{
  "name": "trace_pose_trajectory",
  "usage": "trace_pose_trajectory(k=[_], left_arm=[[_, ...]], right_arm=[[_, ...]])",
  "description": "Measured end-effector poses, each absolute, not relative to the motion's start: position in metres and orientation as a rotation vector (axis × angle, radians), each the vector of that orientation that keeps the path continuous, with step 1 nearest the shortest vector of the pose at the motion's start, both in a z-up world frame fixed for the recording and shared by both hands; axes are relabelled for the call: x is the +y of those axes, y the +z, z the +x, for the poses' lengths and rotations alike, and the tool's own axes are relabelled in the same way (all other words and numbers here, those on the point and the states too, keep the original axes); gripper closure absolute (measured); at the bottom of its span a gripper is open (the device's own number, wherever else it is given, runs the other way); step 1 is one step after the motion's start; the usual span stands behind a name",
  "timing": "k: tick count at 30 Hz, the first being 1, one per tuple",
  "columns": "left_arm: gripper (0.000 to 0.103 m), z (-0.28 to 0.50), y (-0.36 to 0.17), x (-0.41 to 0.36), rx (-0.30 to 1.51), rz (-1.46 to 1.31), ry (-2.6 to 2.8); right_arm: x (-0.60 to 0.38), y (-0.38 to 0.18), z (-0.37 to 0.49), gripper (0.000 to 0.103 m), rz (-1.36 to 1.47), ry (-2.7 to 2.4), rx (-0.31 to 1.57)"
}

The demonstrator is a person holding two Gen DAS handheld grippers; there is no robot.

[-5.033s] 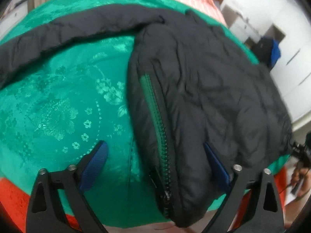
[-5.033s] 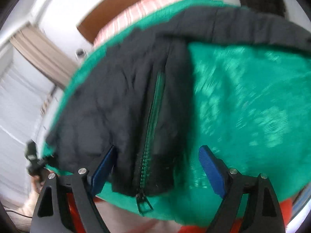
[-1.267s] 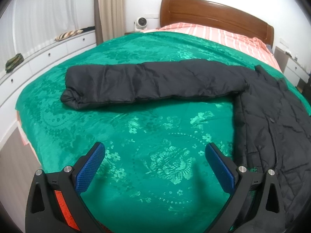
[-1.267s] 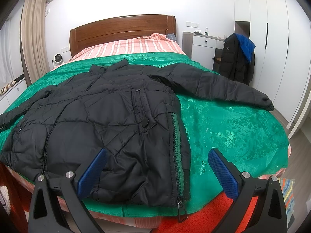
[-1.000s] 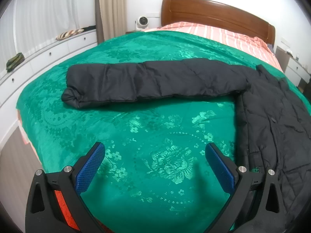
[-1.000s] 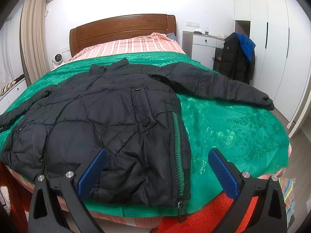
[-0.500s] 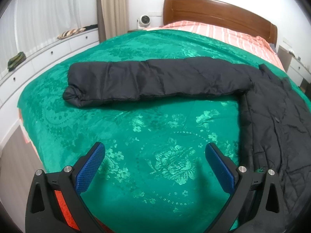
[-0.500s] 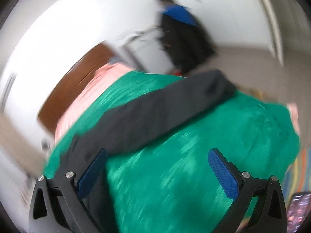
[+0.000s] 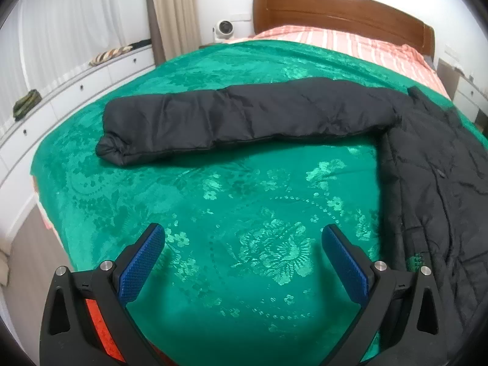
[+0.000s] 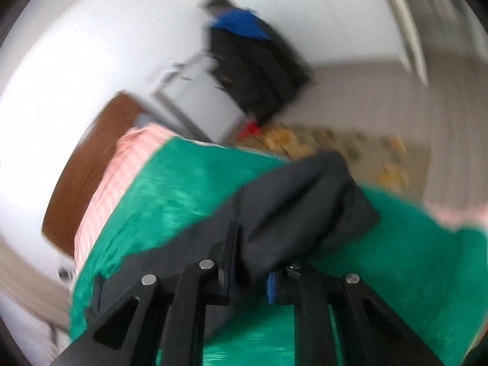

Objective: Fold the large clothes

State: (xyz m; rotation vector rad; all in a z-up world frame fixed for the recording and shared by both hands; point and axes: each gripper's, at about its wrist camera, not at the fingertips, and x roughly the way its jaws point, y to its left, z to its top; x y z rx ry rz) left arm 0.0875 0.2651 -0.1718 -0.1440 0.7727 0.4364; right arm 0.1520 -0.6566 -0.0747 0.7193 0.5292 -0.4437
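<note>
A black puffer jacket [image 9: 433, 164] lies spread on the green bedspread [image 9: 231, 207]. In the left wrist view its one sleeve [image 9: 238, 119] stretches flat to the left, well beyond my left gripper [image 9: 241, 244], which is open and empty above the bedspread. In the blurred right wrist view my right gripper [image 10: 250, 262] is shut on the jacket's other sleeve [image 10: 299, 201] near its cuff end, by the bed's side edge.
A wooden headboard [image 9: 341, 3] and striped pink bedding [image 9: 341, 42] are at the far end. White drawers [image 9: 61, 91] run along the left wall. A dark coat [image 10: 253, 70] hangs by a white cabinet [image 10: 198, 97] beyond the bed's right side.
My right gripper swung right to the far sleeve and closed on it. My left gripper crept slightly forward and stayed open.
</note>
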Motion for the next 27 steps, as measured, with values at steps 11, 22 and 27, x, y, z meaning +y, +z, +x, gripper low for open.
trace_pose_trajectory(k=[11, 22, 27], left_arm=[[0.0, 0.087, -0.171, 0.272, 0.769, -0.2, 0.41], [0.0, 0.081, -0.172, 0.277, 0.779, -0.221, 0.397], [0.0, 0.081, -0.173, 0.278, 0.781, -0.232, 0.392]], right_arm=[[-0.333, 0.131, 0.274, 0.086, 0.187, 0.226, 0.41], [-0.08, -0.038, 0.334, 0.009, 0.25, 0.462, 0.817], [-0.105, -0.07, 0.249, 0.009, 0.271, 0.51, 0.838]])
